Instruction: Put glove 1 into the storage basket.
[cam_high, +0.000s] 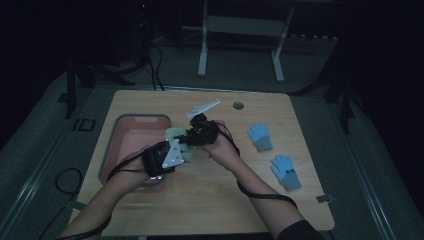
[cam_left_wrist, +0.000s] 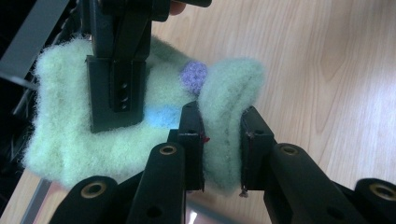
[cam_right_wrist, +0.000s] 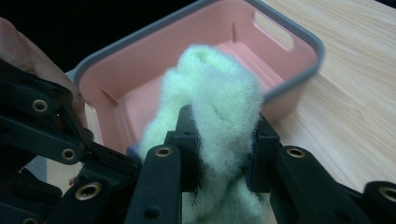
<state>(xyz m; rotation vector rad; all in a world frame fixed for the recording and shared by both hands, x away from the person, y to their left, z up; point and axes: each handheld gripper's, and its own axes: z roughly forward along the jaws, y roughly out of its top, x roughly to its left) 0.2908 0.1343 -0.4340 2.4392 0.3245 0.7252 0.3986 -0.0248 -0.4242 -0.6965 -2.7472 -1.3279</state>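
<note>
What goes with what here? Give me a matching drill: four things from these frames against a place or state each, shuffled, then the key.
Things:
1. pale green fuzzy glove
2. pink bin
3. two blue gloves
4. white bracket

Places or states:
A. lying on the table, beyond the hands
B. pinched by both the left gripper and the right gripper
C. on the left part of the table, grey-rimmed
D. lying flat on the right part of the table

Pairs: 1-B, 2-C, 3-D, 4-A
</note>
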